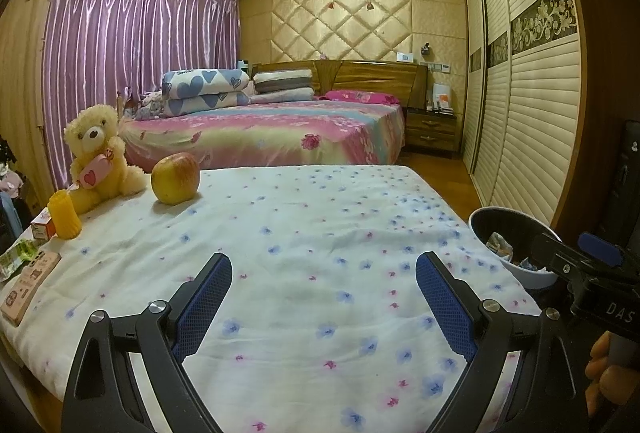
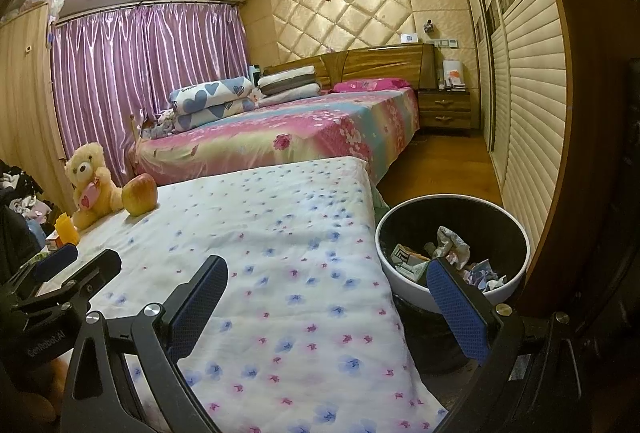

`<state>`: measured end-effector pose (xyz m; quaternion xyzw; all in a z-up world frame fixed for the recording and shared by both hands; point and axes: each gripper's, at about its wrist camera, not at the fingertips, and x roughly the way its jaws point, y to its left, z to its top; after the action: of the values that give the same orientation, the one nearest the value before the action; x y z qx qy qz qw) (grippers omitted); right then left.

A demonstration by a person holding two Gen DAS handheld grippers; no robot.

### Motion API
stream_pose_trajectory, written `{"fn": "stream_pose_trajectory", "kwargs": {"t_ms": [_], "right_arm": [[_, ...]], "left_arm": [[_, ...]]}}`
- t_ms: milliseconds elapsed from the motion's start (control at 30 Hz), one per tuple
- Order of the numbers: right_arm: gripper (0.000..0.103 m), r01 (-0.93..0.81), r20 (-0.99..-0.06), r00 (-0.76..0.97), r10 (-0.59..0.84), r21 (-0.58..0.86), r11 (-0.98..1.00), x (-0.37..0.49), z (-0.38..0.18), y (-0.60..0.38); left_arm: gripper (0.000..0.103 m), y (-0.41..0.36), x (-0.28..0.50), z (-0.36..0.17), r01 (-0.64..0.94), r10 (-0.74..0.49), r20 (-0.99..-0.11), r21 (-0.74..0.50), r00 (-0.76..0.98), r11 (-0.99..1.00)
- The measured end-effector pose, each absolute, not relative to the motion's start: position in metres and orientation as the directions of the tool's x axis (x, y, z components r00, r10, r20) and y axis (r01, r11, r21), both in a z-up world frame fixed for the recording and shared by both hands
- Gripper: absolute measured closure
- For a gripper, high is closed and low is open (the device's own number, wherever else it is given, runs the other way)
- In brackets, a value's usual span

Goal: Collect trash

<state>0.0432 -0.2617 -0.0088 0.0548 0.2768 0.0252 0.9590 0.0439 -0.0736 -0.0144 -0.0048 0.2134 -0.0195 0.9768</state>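
A white trash bin (image 2: pixel 516 275) with a black inside stands on the floor right of the flower-print table; it holds crumpled paper (image 2: pixel 450 245) and wrappers. It also shows in the left wrist view (image 1: pixel 516 269). My left gripper (image 1: pixel 324 279) is open and empty above the table's near part. My right gripper (image 2: pixel 326 283) is open and empty, over the table's right edge with its right finger in front of the bin. The right gripper's body (image 1: pixel 592 265) shows at the left view's right edge.
A teddy bear (image 1: pixel 100 153), an apple (image 1: pixel 176 179), a yellow cup (image 1: pixel 65 215), small boxes (image 1: pixel 30 283) and a green packet (image 1: pixel 16 259) sit along the table's left side. A bed (image 1: pixel 280 133), nightstand (image 1: pixel 432 131) and slatted wardrobe (image 1: pixel 532 113) stand beyond.
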Motion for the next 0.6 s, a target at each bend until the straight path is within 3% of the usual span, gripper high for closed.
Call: {"fn": "stream_pose_trajectory", "kwargs": {"t_ms": [600], "right_arm": [[0.002,0.002,-0.587,0.806,0.079,0.137,0.991,0.058,-0.019,-0.264]], "left_arm": [[0.009,-0.065,0.060,-0.020,0.039,-0.055,-0.451,-0.046,0.891,0.998]]}}
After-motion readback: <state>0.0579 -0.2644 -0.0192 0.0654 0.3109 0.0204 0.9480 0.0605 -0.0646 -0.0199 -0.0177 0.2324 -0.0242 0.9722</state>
